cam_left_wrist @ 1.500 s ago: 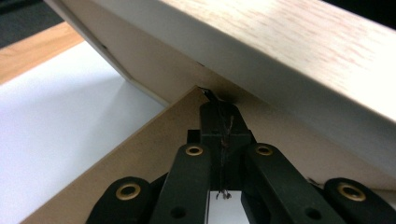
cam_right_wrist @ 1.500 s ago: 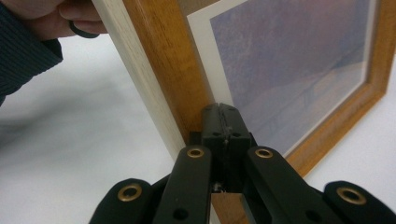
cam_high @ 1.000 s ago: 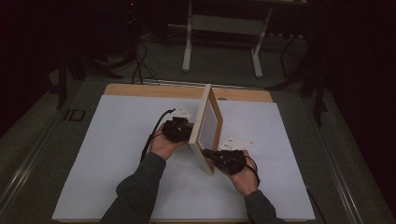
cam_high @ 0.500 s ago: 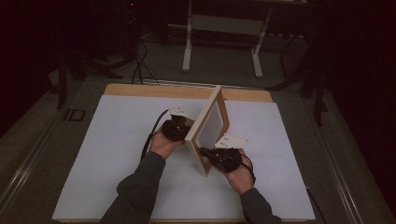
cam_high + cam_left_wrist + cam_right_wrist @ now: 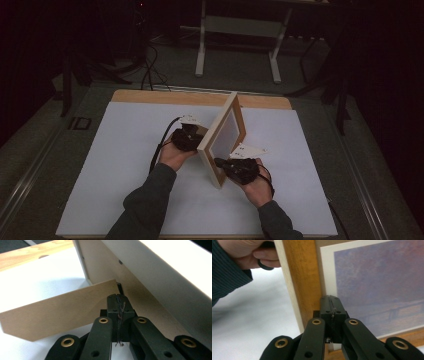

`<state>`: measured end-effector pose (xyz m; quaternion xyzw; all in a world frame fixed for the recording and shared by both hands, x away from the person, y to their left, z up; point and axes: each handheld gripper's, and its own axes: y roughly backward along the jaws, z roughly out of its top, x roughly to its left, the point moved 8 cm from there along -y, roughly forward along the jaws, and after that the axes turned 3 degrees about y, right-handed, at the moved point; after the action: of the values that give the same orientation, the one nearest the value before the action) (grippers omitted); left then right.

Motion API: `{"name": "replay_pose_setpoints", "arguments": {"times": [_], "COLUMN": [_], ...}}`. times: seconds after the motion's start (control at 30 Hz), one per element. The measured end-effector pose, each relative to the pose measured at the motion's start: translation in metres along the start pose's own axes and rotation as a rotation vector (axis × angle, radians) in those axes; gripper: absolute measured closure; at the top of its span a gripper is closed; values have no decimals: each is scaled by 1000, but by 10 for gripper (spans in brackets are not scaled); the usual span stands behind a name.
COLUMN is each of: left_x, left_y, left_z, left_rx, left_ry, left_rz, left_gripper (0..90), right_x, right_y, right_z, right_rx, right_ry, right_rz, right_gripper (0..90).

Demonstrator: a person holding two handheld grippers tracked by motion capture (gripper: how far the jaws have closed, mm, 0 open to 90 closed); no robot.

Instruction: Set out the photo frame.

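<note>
Tilting picture frame (image 5: 223, 140) further than before | left gripper (image 5: 192, 137), right gripper (image 5: 225, 164) jaws clenched empty | I judge stand (image 5: 57, 307) deploying

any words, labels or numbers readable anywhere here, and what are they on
None can be read.
Picture frame: the print behind its glass shows a hazy purple scene, with no caption or signature to make out.
Frame's brown back board and fold-out stand: blank.
Grey plates on the left tool and right tool: tiny dark marks, too small to read.
</note>
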<state>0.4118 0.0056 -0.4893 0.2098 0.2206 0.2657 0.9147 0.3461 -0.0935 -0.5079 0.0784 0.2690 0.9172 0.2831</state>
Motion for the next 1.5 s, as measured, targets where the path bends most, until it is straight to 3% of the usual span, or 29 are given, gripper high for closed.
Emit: {"name": "replay_pose_setpoints", "arguments": {"times": [0.23,0.37,0.53,0.83,1.37,1.5], "left_x": [5,6,2,3,0,-3], "left_y": [14,22,31,48,66,70], "left_z": [0,-1,-4,-14,-32,-36], "left_rx": [-23,-27,-32,-33,-40,-45], "left_ry": [14,0,-14,12,33,31], "left_rz": [66,107,125,95,104,105], "left_gripper": [830,804,759,686,556,481], "right_x": [-12,-17,-22,-31,-48,-53], "right_y": [8,9,9,15,21,24], "right_z": [-5,-9,-16,-18,-25,-27], "right_rx": [10,31,52,59,71,71], "right_ry": [-17,-30,-37,-42,-72,-79], "right_rz": [-27,-28,-32,-56,-84,-95], "right_gripper": [900,872,856,812,735,712]}}
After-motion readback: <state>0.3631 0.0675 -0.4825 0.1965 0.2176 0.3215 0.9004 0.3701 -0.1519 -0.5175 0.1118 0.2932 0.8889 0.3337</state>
